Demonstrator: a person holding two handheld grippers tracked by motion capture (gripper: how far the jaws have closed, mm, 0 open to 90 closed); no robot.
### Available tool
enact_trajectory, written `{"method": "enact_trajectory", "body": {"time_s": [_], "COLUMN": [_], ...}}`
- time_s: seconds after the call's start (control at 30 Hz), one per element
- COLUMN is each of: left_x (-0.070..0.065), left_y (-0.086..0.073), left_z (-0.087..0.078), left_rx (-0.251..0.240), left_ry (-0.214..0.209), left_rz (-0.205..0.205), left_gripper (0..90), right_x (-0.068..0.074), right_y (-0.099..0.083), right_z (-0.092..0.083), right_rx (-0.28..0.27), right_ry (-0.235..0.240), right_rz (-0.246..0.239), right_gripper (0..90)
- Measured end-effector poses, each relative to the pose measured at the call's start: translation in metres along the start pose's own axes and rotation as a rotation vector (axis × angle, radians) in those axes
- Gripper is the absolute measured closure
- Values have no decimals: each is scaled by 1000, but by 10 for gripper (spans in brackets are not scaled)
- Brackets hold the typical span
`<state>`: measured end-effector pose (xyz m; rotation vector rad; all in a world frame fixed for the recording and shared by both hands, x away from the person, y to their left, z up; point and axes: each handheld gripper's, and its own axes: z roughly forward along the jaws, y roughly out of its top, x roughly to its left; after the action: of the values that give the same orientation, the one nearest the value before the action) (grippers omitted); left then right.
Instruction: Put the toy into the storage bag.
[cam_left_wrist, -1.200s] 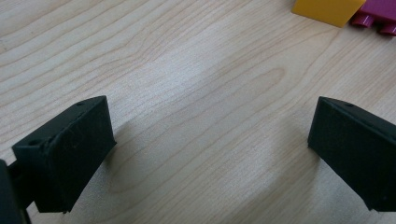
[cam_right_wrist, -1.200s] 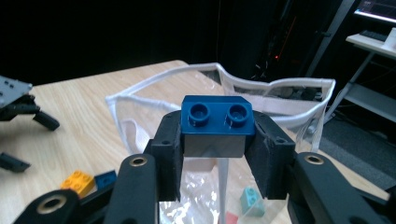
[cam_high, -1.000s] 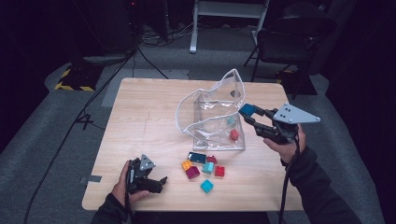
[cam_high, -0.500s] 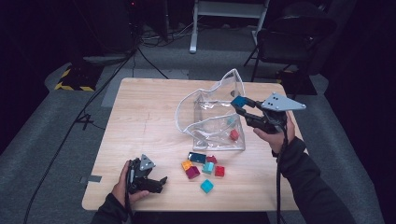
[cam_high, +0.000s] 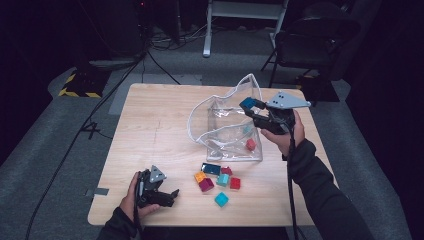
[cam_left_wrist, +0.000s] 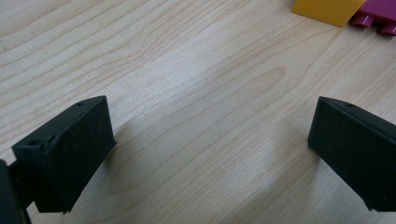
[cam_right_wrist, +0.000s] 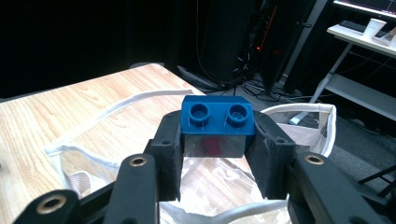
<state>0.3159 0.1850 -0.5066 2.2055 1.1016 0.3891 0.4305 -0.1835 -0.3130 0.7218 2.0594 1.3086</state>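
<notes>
Since the earlier frames, the right gripper (cam_high: 248, 106) has travelled leftward across the desk (cam_high: 155, 130) and now holds the blue brick (cam_right_wrist: 218, 126) above the mouth of the clear bag (cam_high: 225, 127); the left gripper (cam_high: 172, 195) has not moved. The right gripper is clamped on the blue brick across its two short ends, studs up. The left gripper rests on the desk near the loose bricks (cam_high: 220, 180), its jaws apart with nothing between them. The brick is judged light, rigid and smooth-sided, so a grip on flat opposite faces is the secure one. The bag is thin, limp film with a white rim; it will likely buckle if pushed.
</notes>
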Motion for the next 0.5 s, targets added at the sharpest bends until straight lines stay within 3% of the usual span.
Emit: {"method": "enact_trajectory", "body": {"time_s": [0.4, 0.5], "left_x": [0, 0], "left_y": [0, 0], "left_z": [0, 0], "left_rx": [0, -1], "left_ry": [0, -1], "left_rz": [0, -1], "left_gripper": [5, 5], "right_x": [-2, -2], "right_y": [-2, -3], "right_z": [13, 13], "right_rx": [23, 22], "right_ry": [-23, -37], "right_rz": [17, 24], "right_gripper": [568, 517]}}
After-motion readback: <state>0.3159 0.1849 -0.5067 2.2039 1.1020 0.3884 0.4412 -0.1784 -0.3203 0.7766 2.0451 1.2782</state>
